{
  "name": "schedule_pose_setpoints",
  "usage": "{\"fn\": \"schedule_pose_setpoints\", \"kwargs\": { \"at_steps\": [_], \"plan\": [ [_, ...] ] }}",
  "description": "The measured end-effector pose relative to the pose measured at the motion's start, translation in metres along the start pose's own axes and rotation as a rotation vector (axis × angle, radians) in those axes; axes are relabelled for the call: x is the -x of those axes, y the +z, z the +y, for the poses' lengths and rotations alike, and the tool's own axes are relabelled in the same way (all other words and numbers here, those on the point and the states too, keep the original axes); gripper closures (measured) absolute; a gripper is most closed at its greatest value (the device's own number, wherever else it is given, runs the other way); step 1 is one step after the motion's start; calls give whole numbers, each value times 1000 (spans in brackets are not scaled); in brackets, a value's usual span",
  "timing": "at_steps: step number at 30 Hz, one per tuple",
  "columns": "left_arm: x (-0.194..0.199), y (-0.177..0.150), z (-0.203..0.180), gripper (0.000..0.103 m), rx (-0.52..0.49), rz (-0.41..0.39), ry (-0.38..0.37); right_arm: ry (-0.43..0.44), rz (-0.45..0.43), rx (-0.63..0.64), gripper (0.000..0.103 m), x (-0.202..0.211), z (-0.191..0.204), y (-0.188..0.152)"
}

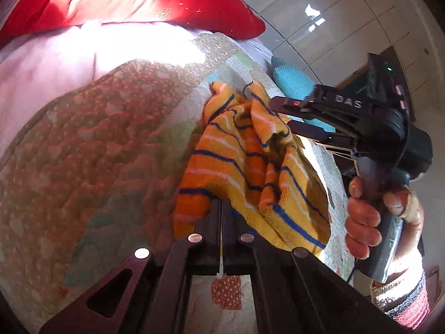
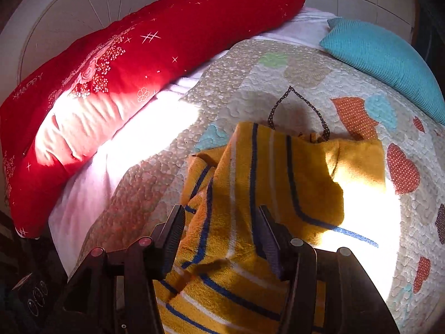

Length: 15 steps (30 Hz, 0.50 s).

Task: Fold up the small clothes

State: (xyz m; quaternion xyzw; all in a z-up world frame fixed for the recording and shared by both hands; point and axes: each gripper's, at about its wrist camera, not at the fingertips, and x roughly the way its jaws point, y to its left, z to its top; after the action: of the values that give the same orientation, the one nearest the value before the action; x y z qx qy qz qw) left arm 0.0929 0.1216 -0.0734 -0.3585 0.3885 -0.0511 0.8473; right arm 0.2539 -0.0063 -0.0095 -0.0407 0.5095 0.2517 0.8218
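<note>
Left wrist view: one striped garment, left tongs closed, right tongs parted.

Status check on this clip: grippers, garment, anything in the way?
Left gripper shut on striped garment's near edge. Right gripper open, garment between its fingers, unpinched. Garment rumpled on quilt, unfolded. Nothing in the way.

Rumpled yellow striped garment on quilt

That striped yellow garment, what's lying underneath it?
The striped yellow garment lies on a patchwork quilt with hearts. A dotted black heart outline runs under its far edge; the rest is covered.
</note>
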Motion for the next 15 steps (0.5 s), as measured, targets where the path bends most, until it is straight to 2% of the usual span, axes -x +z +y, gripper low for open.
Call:
{"fn": "schedule_pose_setpoints", "kwargs": {
  "at_steps": [1, 4, 5, 6, 7, 8, 10, 12, 13, 14, 15],
  "plan": [
    [3, -1, -2, 103, -4, -11, -7, -33, 26, 18, 34, -10, 6, 2],
    [17, -6, -11, 99, -39, -55, -27, -160, 91, 88, 32, -37, 19, 2],
    [19, -6, -16, 87, -59, -64, -36, -209, 106, 117, 36, -42, 22, 0],
    [18, -7, -22, 69, -83, -67, -48, -252, 112, 143, 43, -45, 23, -2],
    [15, -7, -28, 62, -102, -67, -60, -280, 112, 159, 54, -46, 23, -4],
    [9, -3, -36, 55, -115, -70, -78, -273, 117, 160, 60, -44, 22, -6],
    [0, 0, -51, 49, -151, -74, -127, -241, 116, 146, 76, -37, 19, -5],
    [-16, 4, -63, 53, -187, -55, -108, -218, 115, 126, 82, -30, 16, -4],
    [-25, 5, -65, 66, -185, -29, -81, -199, 110, 113, 85, -26, 16, -3],
    [-33, 7, -61, 96, -161, 5, -61, -179, 102, 100, 87, -21, 14, -2],
    [-38, 9, -54, 97, -119, 33, -65, -164, 91, 84, 88, -16, 14, -1]
  ]
}}
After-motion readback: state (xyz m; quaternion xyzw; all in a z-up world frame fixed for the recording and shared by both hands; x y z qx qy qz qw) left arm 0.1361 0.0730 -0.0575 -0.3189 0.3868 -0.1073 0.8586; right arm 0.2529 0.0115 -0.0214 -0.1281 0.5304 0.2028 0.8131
